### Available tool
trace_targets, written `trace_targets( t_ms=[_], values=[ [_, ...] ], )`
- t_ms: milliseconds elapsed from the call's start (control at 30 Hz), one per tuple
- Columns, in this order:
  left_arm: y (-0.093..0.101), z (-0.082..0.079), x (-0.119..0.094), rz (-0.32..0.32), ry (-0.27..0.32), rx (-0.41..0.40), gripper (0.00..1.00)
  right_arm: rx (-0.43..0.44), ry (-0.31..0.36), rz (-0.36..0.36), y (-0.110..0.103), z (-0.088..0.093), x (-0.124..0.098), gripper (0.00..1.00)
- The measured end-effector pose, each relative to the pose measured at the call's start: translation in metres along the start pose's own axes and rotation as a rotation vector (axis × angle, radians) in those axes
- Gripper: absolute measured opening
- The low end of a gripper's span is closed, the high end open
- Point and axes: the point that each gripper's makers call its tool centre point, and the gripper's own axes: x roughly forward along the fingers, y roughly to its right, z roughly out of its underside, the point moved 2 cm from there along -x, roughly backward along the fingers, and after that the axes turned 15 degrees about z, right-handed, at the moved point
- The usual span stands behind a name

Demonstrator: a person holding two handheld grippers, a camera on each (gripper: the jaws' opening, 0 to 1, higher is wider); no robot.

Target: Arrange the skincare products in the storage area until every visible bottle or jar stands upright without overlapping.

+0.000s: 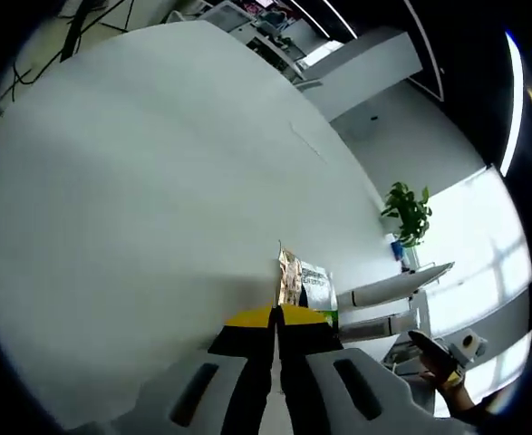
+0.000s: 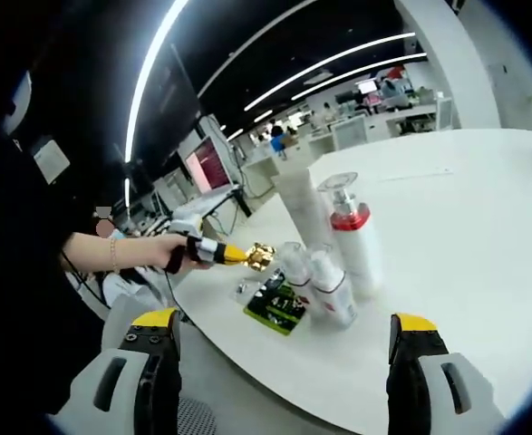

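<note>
Left gripper view: left tool (image 1: 275, 317) rises from bottom centre, yellow-tipped jaws pressed together w/ nothing between them. Beyond the tips, a big white round surface (image 1: 157, 181) spans most of the frame. Just past the tips, lower centre-right, a small patterned pack (image 1: 289, 276) and a white-green box (image 1: 317, 285) sit at the surface edge. A potted plant (image 1: 409, 213) stands at right, well apart.

Right gripper view: right tool (image 2: 284, 340) at bottom, jaws wide apart, holding nothing. Skincare cluster sits frame centre near the surface (image 2: 465, 245) edge: tall white tube (image 2: 304, 207) upright at back, pump bottle w/ red collar (image 2: 352, 236) upright just beside it, two smaller white bottles (image 2: 324, 285) in front, leaning, touching each other. A dark green flat pack (image 2: 277, 306) lies just left of them. At left-centre a person's hand (image 2: 157, 251) holds the other tool out toward the cluster, clamped on a small gold item (image 2: 262, 256); can't tell what it is.
</note>
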Motion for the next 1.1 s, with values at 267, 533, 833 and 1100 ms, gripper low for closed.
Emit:
trace_targets(
  t_ms=[267, 533, 833, 1100],
  values=[
    [-0.013, -0.003, 0.007, -0.033, -0.022, 0.017, 0.01, 0.006, -0.001, 0.007, 0.0, 0.0, 0.0, 0.99],
    [-0.014, -0.001, 0.007, -0.051, -0.034, 0.009, 0.01, 0.007, -0.003, 0.009, 0.0, 0.0, 0.0, 0.99],
    [-0.021, 0.001, 0.008, -0.068, -0.041, 0.011, 0.01, 0.01, -0.004, 0.014, 0.001, 0.0, 0.001, 0.98],
    [-0.048, -0.016, 0.013, -0.076, -0.043, 0.034, 0.0, 0.007, -0.008, 0.018, 0.002, 0.001, 0.001, 0.98]
  ],
)
